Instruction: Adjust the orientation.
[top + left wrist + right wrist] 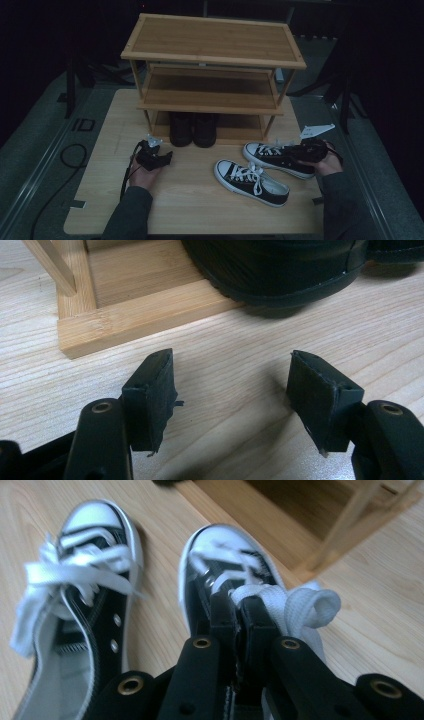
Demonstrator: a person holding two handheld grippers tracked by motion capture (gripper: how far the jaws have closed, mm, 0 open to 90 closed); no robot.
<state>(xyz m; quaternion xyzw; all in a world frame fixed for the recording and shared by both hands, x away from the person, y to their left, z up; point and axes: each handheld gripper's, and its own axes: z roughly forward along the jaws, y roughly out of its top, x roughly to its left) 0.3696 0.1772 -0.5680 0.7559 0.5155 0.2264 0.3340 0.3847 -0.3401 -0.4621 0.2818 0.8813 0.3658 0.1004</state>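
At 3 o'clock on counter point(190, 200), our right gripper point(239, 615) pinches sneaker point(278, 159) tongue; left gripper point(232, 390) wide, idle. Next: lift sneaker toward rack point(210, 107) at 12, grip likely needing firm hold.

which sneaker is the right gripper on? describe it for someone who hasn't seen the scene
Start at the wooden rack on the table. Two black-and-white sneakers lie before its right end. It's the far sneaker, nearest the rack, with the right gripper shut on its upper.

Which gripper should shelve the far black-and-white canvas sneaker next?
Right. The right gripper is already shut on the far black-and-white canvas sneaker, beside the bamboo shoe rack. The left gripper sits open and empty over the wooden table.
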